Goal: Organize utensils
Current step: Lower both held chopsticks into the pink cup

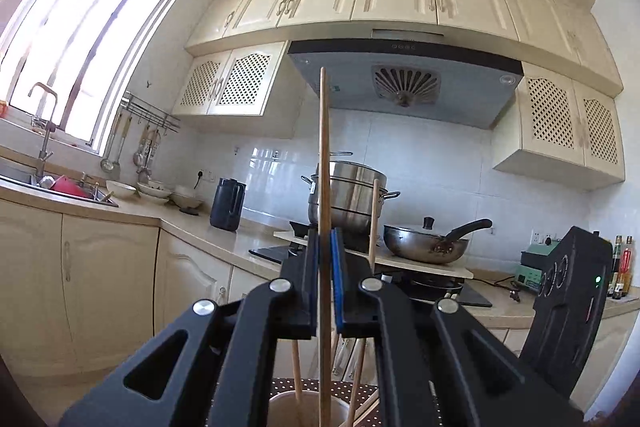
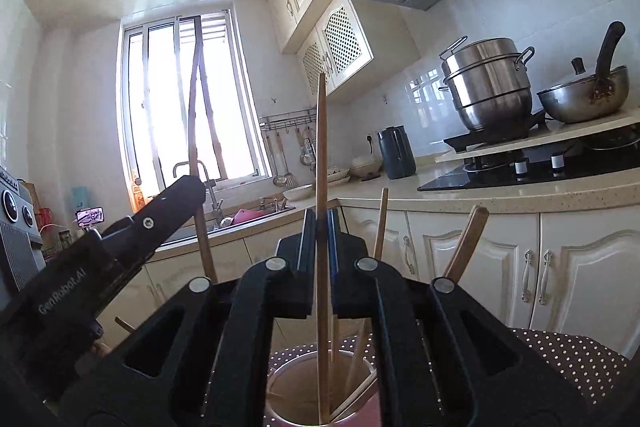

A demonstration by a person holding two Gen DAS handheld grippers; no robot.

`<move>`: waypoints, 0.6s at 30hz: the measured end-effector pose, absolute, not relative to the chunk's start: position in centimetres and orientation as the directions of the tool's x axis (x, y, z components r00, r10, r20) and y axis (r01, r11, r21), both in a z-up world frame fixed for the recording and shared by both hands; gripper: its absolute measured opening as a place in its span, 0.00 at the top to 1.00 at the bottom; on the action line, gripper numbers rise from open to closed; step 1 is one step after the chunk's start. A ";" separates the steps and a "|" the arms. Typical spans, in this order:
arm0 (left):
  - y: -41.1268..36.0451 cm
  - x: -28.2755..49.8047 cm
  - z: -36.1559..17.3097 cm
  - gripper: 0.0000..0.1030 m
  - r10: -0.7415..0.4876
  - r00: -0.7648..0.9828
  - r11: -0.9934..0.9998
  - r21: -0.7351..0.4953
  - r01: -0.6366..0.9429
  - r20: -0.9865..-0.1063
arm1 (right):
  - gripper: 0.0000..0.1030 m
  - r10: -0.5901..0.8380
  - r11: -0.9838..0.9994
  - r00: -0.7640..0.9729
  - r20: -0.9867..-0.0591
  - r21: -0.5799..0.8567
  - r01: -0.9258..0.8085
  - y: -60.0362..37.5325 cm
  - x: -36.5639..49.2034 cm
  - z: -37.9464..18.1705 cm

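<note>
My left gripper [image 1: 325,239] is shut on a wooden chopstick [image 1: 324,155] that stands upright, its lower end inside a round utensil cup [image 1: 280,407] below. My right gripper [image 2: 321,223] is shut on another upright wooden chopstick [image 2: 321,155], its lower end inside the pink-rimmed cup [image 2: 276,399]. Several more chopsticks [image 2: 380,223] lean in the cup. The left gripper's body also shows in the right wrist view [image 2: 120,247], with its chopstick [image 2: 196,147] sticking up. The right gripper's body shows in the left wrist view [image 1: 568,307].
The cup stands on a brown polka-dot cloth [image 2: 568,359]. Behind are the kitchen counter [image 1: 208,227], a sink with dishes [image 1: 68,187], a dark kettle [image 1: 227,203], a steel steamer pot [image 1: 352,195] and a wok [image 1: 424,243] on the hob.
</note>
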State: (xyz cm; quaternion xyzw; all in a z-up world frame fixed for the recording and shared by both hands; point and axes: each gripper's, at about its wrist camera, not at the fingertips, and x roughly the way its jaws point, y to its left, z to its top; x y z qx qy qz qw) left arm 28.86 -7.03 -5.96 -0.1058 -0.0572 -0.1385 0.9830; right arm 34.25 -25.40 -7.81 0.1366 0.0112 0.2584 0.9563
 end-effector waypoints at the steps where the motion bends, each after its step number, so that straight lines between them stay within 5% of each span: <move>1: -7.3 28.7 -6.1 0.94 -0.262 0.955 0.941 -0.185 0.285 0.140 | 0.94 0.496 0.828 0.867 0.050 0.274 -0.489 -25.6 34.2 -7.9; 18: -9.3 28.8 -7.3 0.94 -0.195 0.978 0.961 -0.186 0.206 0.076 | 0.94 0.577 0.779 0.817 0.025 0.283 -0.559 -27.2 33.6 -9.7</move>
